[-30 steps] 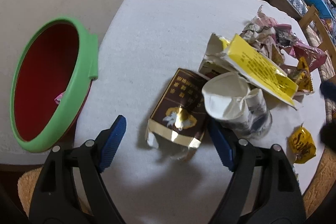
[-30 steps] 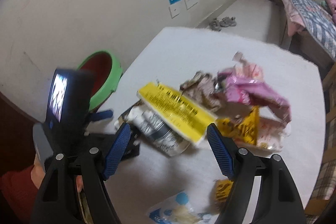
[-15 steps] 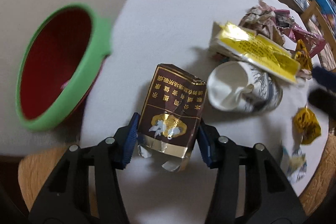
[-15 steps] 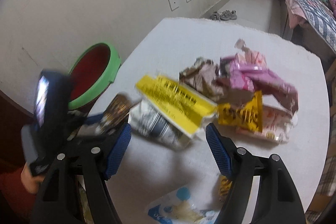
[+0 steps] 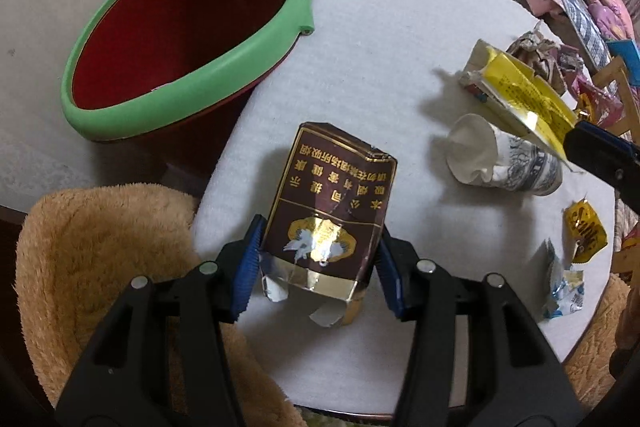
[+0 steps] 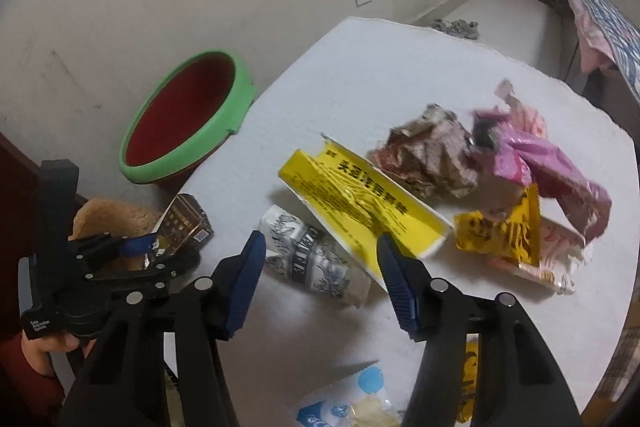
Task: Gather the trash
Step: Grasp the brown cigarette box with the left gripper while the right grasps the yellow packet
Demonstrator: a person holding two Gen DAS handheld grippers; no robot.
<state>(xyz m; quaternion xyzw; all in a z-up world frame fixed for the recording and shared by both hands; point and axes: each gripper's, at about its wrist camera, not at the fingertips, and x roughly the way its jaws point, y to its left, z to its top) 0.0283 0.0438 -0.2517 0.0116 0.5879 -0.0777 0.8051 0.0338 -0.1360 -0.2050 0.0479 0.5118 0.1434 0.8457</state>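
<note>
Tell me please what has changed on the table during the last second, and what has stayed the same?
The left gripper closed on the brown cigarette pack and lifted it off the table, nearer the green-rimmed bin. The right gripper stayed open, hovering above the crushed paper cup. The cup, the yellow box and the crumpled wrappers have not moved.

Glossy brown-and-gold foil-lined carton [image 5: 330,211], matt white cloth table cover [image 5: 380,39], smooth plastic bin [image 5: 192,83].

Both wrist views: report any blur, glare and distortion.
Left wrist: sharp, glare on the gold emblem of the brown pack; fisheye bends the table edge. Right wrist: pink wrapper slightly smeared, dim corners, table edge curved.
</note>
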